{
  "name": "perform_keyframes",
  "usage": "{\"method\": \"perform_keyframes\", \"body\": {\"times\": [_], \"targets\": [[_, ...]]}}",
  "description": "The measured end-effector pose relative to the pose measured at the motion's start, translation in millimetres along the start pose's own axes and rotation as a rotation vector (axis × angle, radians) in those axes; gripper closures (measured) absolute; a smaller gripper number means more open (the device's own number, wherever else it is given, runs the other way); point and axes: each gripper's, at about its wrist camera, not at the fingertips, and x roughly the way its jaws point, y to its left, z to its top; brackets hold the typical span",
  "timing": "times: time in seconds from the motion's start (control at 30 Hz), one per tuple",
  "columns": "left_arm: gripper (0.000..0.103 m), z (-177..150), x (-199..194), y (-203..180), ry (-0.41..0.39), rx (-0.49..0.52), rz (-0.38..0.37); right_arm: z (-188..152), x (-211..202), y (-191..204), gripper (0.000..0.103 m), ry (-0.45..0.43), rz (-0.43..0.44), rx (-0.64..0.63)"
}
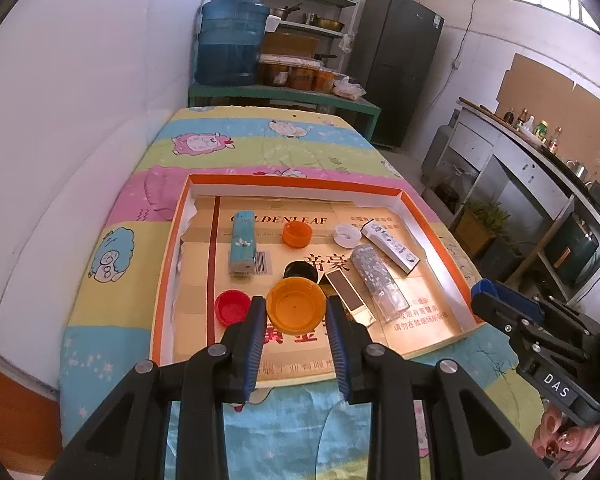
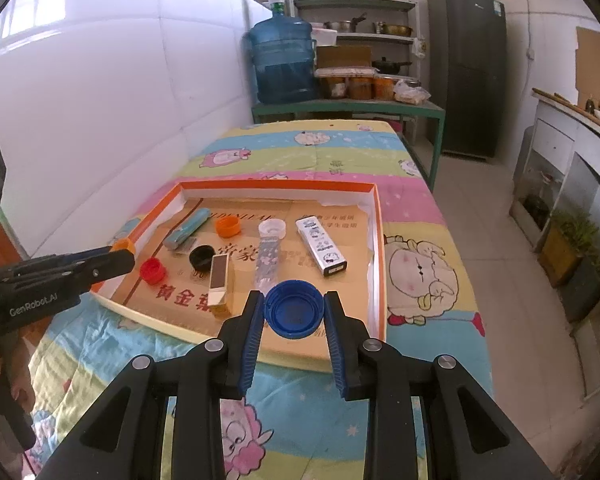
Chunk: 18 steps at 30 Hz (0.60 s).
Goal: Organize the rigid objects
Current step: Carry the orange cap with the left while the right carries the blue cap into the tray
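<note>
Left gripper (image 1: 296, 308) fingers hold yellow cap (image 1: 296, 305) over near part of orange tray (image 1: 296, 181). Right gripper (image 2: 294, 314) fingers hold blue cap (image 2: 294, 314) above tray's near right corner. Red cap (image 1: 232, 308), black cap (image 1: 300, 271), small boxes lie in tray on tabletop (image 1: 112, 280).

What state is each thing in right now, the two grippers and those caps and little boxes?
Left gripper: shut on the amber cap.
Right gripper: shut on the blue cap.
Red cap: lying loose in the tray.
Black cap: loose, open side up.
Silver box: lying flat.
</note>
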Motion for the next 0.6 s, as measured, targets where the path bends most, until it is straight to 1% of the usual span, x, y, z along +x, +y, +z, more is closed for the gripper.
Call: {"method": "perform_keyframes", "body": {"times": [0.4,0.6], "targets": [[0.072,1.9,29.3,0.8,0.061,0.002,0.005,12.2,31.9,-13.7,0.072,0.030,-0.003,0.012],[0.072,0.3,44.7,0.9,0.094,0.006,0.012,16.3,47.1,-15.4,0.072,0.046,-0.007,-0.002]]}}
